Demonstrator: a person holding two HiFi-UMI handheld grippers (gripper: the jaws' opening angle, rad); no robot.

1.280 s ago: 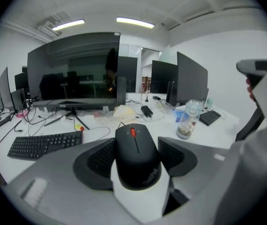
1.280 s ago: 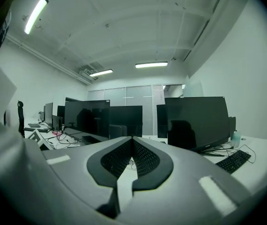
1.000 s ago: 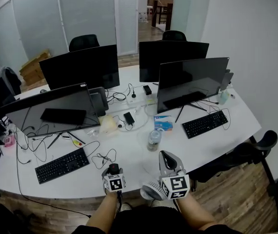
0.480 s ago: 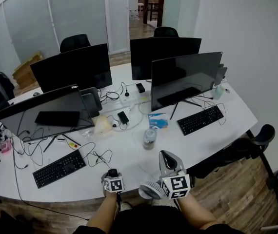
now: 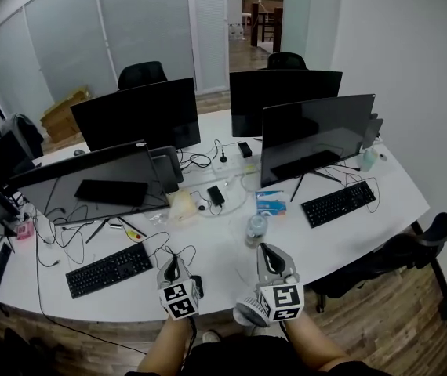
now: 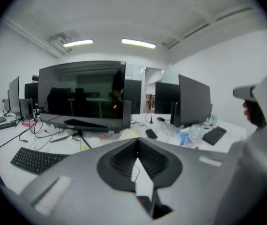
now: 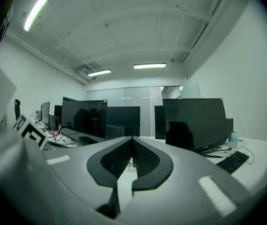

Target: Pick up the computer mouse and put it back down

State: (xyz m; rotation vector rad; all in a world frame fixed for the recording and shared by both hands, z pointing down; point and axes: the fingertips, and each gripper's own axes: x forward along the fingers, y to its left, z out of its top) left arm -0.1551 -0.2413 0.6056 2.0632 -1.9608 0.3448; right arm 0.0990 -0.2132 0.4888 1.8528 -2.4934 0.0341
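Now the left hand-held gripper (image 5: pixel 171 263), its jaws just closed together on nothing, hangs above the tabletop (image 5: pixel 222 251) beside a dark computer mouse (image 5: pixel 198 285). The right hand-held gripper (image 5: pixel 267 251) is also pressed together, empty.

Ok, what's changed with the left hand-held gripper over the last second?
The left hand-held gripper has risen from the desk edge and tilted up; its jaws have just been closing and now meet on nothing. A dark thing, probably the mouse, lies on the desk beside it. The right hand-held gripper stayed put, shut.
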